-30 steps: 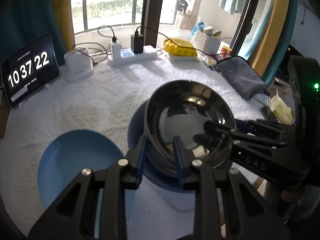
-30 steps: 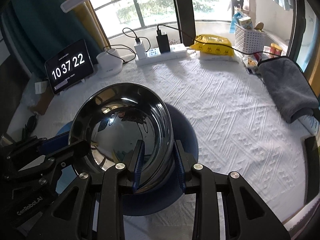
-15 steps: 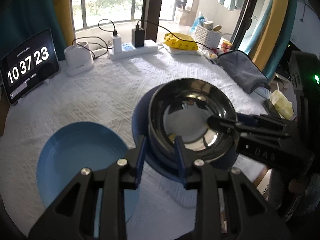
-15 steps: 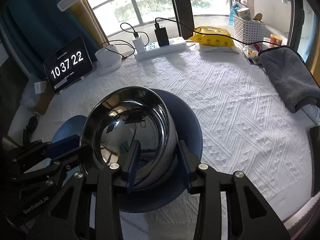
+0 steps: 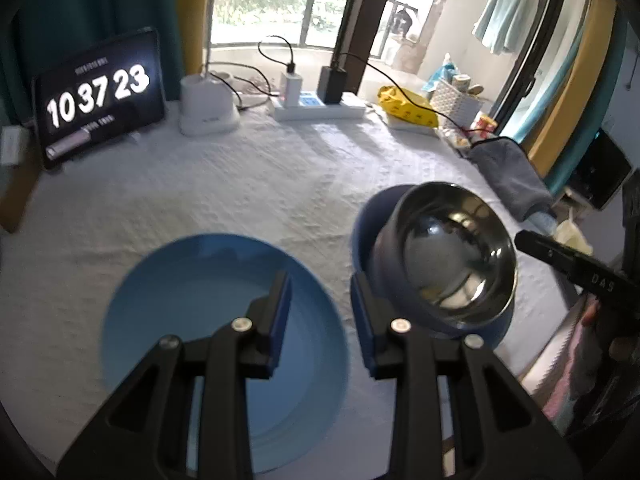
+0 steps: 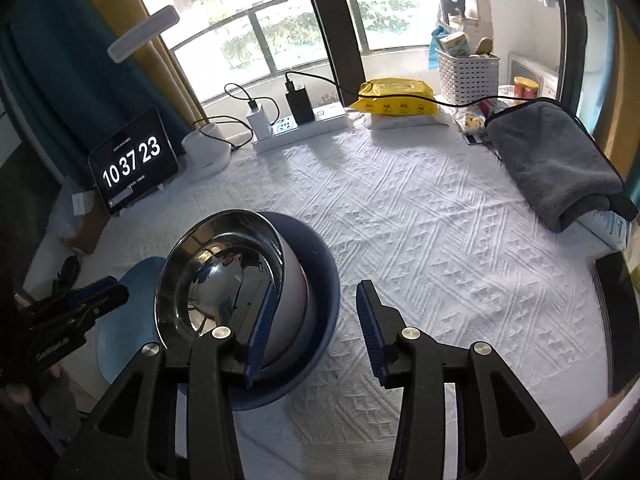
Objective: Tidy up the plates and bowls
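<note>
Plates and bowls sit on a white textured tablecloth [image 6: 440,240]. Left to right in the left wrist view: a light blue plate [image 5: 180,300] lies flat directly under the left gripper [image 5: 320,304], whose jaws are spread apart and hold nothing. Just right of that gripper, a steel bowl [image 5: 452,252] rests tilted inside a dark blue bowl [image 5: 366,224]. The tip of the right gripper [image 5: 560,256] shows at the far right, near the steel bowl's rim.

In the right wrist view, the right gripper [image 6: 316,320] is released, jaws wide apart and empty; its left finger [image 6: 260,328] overlaps the nested bowls, contact unclear. Ahead of both tools stand a tablet clock [image 6: 134,166], a power strip [image 6: 300,128] and a grey towel [image 6: 552,160].
</note>
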Demonstrator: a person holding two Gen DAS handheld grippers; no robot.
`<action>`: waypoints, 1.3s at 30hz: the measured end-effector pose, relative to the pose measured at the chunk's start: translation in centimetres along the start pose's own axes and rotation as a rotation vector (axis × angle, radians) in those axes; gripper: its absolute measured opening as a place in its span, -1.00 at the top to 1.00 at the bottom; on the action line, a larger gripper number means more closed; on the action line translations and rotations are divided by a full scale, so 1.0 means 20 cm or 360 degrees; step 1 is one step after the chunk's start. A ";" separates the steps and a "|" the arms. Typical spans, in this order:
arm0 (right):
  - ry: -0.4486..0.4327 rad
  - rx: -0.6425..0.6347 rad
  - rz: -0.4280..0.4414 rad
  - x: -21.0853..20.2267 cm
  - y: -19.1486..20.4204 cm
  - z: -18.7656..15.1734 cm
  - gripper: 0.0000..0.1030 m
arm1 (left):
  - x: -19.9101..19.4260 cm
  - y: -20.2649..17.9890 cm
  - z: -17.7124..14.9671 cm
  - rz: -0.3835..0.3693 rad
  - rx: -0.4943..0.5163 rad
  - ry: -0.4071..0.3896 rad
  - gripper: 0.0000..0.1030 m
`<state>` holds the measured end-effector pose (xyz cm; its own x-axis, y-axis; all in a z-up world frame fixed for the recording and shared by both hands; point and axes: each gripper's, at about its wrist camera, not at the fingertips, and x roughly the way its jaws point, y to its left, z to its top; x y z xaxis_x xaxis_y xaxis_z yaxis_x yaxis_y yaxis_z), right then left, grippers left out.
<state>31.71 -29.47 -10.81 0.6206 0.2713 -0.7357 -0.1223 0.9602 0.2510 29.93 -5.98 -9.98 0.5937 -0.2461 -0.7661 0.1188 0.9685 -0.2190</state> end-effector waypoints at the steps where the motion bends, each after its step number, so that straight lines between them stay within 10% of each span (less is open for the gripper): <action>1: -0.0006 0.0009 0.0001 -0.01 -0.01 0.00 0.16 | 0.01 0.00 0.00 0.0002 -0.0001 0.0003 0.38; 19: 0.0124 0.0062 0.0051 0.18 -0.11 -0.07 0.17 | 0.16 -0.10 -0.03 -0.0013 0.0067 0.0056 0.37; 27: 0.0122 0.0003 0.0105 0.20 -0.03 -0.09 0.74 | 0.16 -0.14 -0.05 -0.0020 0.0127 0.0009 0.67; 39: 0.0097 -0.0031 0.0084 0.13 0.05 -0.05 0.75 | 0.05 -0.14 -0.04 0.0013 0.0123 -0.0014 0.71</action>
<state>32.41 -27.67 -13.17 0.5646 0.3243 -0.7590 -0.1689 0.9455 0.2784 29.54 -9.02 -10.71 0.6017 -0.2380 -0.7624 0.1745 0.9707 -0.1653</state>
